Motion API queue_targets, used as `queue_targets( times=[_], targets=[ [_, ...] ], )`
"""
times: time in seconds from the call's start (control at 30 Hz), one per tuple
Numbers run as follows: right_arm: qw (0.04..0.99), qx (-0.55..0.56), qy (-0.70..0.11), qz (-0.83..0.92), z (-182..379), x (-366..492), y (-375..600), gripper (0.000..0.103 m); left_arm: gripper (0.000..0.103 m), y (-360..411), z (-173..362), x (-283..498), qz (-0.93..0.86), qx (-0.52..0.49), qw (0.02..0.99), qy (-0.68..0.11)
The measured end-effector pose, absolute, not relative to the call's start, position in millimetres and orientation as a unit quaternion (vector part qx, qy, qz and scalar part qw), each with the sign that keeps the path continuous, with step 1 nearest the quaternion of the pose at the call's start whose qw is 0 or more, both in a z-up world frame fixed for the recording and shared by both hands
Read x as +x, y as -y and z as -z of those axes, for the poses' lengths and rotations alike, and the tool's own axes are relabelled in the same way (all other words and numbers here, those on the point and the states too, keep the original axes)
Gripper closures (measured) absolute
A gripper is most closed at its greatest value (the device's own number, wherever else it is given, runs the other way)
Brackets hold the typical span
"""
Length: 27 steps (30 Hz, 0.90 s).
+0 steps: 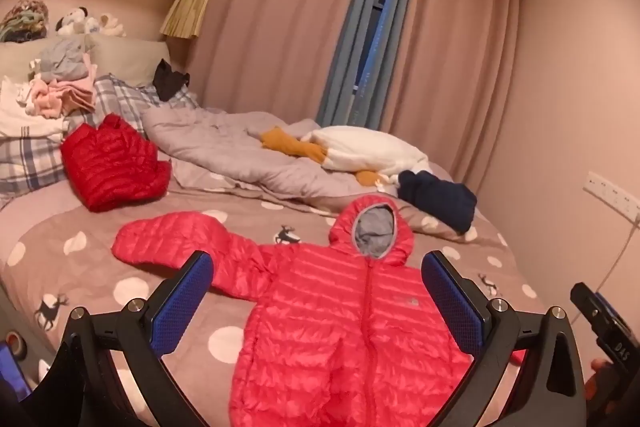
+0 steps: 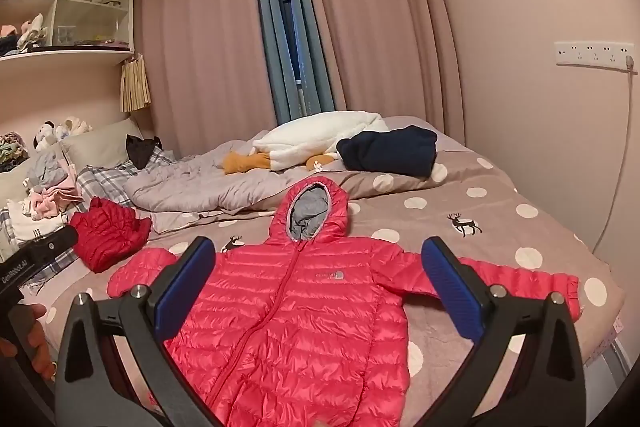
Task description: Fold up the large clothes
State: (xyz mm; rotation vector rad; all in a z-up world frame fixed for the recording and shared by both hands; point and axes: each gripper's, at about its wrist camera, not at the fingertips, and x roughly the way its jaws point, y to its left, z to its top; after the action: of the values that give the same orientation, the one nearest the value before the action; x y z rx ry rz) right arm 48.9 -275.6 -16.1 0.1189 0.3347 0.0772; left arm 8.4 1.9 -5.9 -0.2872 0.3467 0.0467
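Lying flat and face up on a bed point(image 2: 500, 187) with a taupe cover printed with white dots and small deer is a bright red hooded puffer jacket point(image 2: 296, 315), zipped shut, both sleeves spread outward and its grey-lined hood pointing toward the curtains point(image 2: 208, 39). On the jacket's chest sits a small grey logo, too blurred to read. Beyond the jacket's hood lie a rumpled grey quilt point(image 2: 208, 183), a white and orange plush toy point(image 2: 312, 143) and a folded navy garment point(image 2: 390, 151). Off the jacket's one sleeve, toward the pillows, rests a second, darker red puffer jacket point(image 1: 112, 167), loosely bundled. The left hand-held gripper point(image 1: 318, 303) hovers above the jacket with its blue-padded jaws wide apart and nothing between them. The right hand-held gripper point(image 2: 318, 287) hovers likewise, jaws wide and empty. In the right wrist view, the left tool's black body carries white lettering that is only partly readable
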Motion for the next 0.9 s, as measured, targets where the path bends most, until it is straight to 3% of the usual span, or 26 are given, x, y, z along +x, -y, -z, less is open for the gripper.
queue_targets(
  times=[0.5,0.9],
  targets=[
    [0.978,0.051,-0.197,-0.042,21,67,272,0.000,0.000,-7,9,16,-0.065,-0.127,0.974,-0.176],
    [0.983,0.050,-0.177,0.006,18,75,268,0.000,0.000,-12,11,18,-0.040,-0.128,0.973,-0.190]
  ],
)
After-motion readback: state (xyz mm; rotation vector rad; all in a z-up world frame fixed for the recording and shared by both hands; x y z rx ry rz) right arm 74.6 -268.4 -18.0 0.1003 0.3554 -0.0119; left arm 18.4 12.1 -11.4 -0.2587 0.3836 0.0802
